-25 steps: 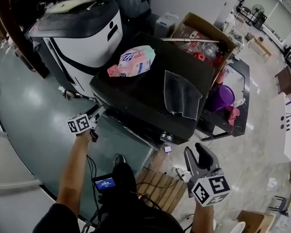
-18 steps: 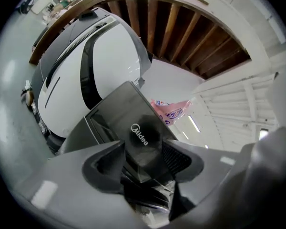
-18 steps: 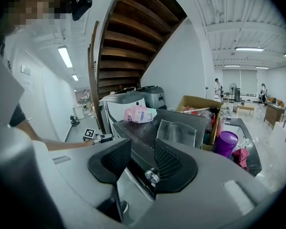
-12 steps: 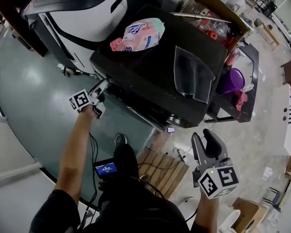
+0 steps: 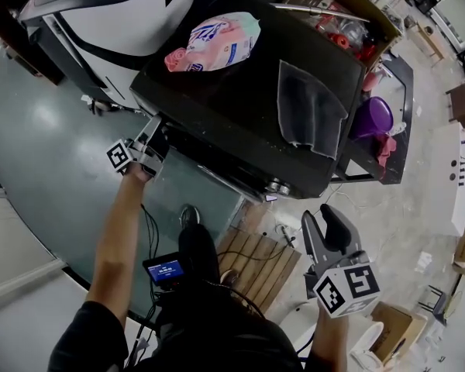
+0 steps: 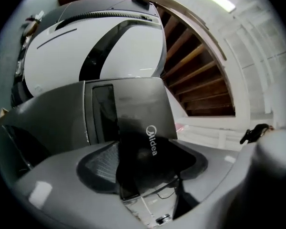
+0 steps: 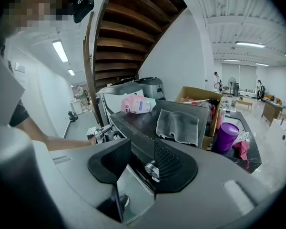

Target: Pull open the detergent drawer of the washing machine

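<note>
Polished grey-green floor (image 5: 46, 146) at left; pale marbled floor (image 5: 426, 200) at right, with a wooden pallet (image 5: 256, 273) lying near where the two meet. The underside of a wooden staircase (image 7: 133, 27) rises beside a white wall (image 7: 181, 61). Ceiling strip lights (image 7: 60, 50) are lit along a white ceiling (image 7: 238, 18).

The washing machine (image 5: 232, 91) stood at 12 o'clock in the head view. On its top, a soft pack (image 5: 213, 43) lay toward 11 o'clock and a cloth (image 5: 310, 108) toward 3 o'clock, well apart. A second appliance (image 5: 101, 14) stood just beside the machine at 10 o'clock. A cardboard box (image 5: 368, 5) stood at 1 o'clock and a bucket (image 5: 376, 117) at 3 o'clock. A pallet (image 5: 252, 266) lay on the floor at 6 o'clock.
</note>
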### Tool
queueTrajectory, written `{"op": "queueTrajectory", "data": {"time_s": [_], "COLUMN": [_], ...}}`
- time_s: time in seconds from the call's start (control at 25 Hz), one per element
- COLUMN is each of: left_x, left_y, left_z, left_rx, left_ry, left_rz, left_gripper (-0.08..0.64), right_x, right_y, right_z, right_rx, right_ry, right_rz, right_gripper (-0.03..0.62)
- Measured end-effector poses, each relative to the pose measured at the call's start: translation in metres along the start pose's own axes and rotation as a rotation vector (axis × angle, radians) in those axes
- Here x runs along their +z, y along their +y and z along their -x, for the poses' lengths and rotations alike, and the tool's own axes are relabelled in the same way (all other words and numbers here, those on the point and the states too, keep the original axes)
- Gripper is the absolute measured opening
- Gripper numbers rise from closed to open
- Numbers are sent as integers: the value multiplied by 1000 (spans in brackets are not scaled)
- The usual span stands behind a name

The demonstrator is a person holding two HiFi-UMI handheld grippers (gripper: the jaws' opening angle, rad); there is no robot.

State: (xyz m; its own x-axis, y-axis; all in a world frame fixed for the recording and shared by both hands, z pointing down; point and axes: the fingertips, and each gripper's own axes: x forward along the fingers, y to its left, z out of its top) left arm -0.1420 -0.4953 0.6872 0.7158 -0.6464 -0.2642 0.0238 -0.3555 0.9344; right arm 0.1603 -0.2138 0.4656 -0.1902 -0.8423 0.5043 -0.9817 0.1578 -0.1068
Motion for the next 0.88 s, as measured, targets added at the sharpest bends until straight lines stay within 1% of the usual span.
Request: {"op": "queueTrajectory", "data": {"time_s": [0.12, 0.2, 0.28, 0.36, 0.44, 0.48, 0.56, 0.6, 0.64, 0.68, 0.72, 0.8, 0.84, 0.88], "left_x": [3, 6, 8, 11, 12, 12, 12, 12, 11, 9, 8, 5, 3, 0], "left_y": [-3, -5, -6, -4, 0, 1, 2, 2, 2, 0, -4, -15, -21, -27], "left_z": [-3, -3, -1, 0, 1, 2, 4, 6, 11, 20, 31, 52, 61, 71], "left_rx": [-89, -155, -200, -216, -212, -208, -208, -209, -212, -218, -230, -271, -289, -297], "left_ry": [-18, -36, -58, -105, -157, -174, -193, -199, -203, -206, -207, -191, -175, -159], "left_rz": [34, 73, 109, 145, 179, 188, 194, 195, 197, 197, 197, 193, 190, 188], "left_gripper": [339, 339, 341, 345, 344, 323, 322, 322, 304, 252, 242, 244, 266, 270], "right_x": [-7, -13, -20, -27, -33, -35, -36, -38, -41, -45, -50, -59, -63, -66], "right_y": [1, 1, 2, 4, 8, 10, 13, 13, 12, 10, 8, 3, 2, 1], "right_z": [-5, -9, -12, -16, -19, -20, -20, -20, -19, -18, -17, -16, -15, -14], "right_rx": [-7, -11, -13, -13, -10, -9, -12, -15, -19, -23, -27, -39, -43, -44], "right_ry": [18, 34, 49, 65, 76, 80, 88, 93, 98, 104, 111, 126, 132, 136], "right_rz": [-6, -10, -13, -14, -16, -15, -13, -12, -14, -18, -21, -28, -33, -37], "right_gripper": [152, 152, 152, 152, 152, 152, 152, 152, 152, 152, 152, 152, 152, 152]}}
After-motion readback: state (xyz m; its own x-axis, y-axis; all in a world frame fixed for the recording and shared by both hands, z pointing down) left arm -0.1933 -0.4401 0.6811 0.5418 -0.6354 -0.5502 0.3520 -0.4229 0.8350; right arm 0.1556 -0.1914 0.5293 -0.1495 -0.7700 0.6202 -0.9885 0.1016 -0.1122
